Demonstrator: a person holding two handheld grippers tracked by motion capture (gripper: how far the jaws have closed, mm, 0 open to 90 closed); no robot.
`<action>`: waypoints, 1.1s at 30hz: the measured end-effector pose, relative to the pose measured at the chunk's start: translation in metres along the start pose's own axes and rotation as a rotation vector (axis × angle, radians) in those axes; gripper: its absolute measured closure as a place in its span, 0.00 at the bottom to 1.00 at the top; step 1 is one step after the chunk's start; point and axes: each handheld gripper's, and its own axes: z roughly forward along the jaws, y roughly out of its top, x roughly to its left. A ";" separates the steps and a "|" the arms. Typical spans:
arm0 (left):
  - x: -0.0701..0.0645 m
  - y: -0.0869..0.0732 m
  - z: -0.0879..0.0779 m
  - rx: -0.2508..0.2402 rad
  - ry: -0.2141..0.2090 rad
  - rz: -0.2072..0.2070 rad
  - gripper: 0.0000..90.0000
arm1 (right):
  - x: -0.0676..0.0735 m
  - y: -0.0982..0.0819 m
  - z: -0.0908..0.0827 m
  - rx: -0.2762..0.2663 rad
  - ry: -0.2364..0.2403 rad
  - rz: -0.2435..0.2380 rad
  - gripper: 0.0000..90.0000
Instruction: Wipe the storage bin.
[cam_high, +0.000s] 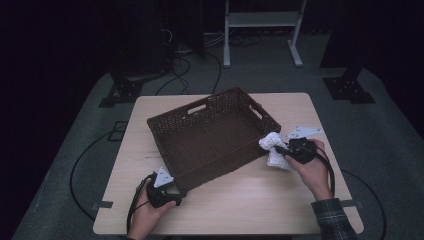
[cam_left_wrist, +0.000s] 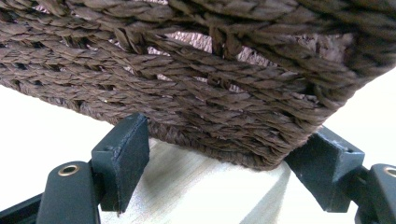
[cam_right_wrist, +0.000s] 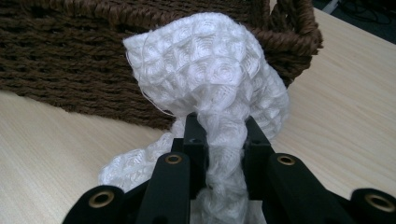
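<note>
A brown wicker basket (cam_high: 220, 167) sits askew in the middle of the wooden table (cam_high: 240, 200). My left gripper (cam_high: 176, 191) is at its near left corner. In the left gripper view the jaws (cam_left_wrist: 229, 130) stand wide on either side of that basket corner (cam_left_wrist: 224, 93), and both pads touch the weave. At the basket's right side, my right gripper (cam_high: 281, 149) is shut on a white waffle-knit cloth (cam_high: 270, 142). In the right gripper view the cloth (cam_right_wrist: 205, 65) bunches up above my right gripper (cam_right_wrist: 222, 126), in front of the basket wall (cam_right_wrist: 70, 60), and its lower end trails on the table.
Bare tabletop (cam_right_wrist: 350, 93) lies to the right of the cloth and along the near edge. Beyond the table, cables (cam_high: 185, 65) run over the dark floor near a white frame (cam_high: 260, 20) and black stands (cam_high: 350, 85).
</note>
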 end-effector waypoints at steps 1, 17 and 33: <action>0.000 0.000 0.000 0.000 0.000 0.001 0.26 | 0.001 0.000 0.001 0.004 0.001 0.002 0.85; 0.000 0.000 0.000 0.000 -0.002 0.001 0.26 | 0.005 -0.013 0.031 0.096 0.038 -0.011 0.85; 0.000 0.000 0.000 0.001 -0.002 0.001 0.26 | 0.015 -0.021 0.054 0.161 0.079 -0.036 0.85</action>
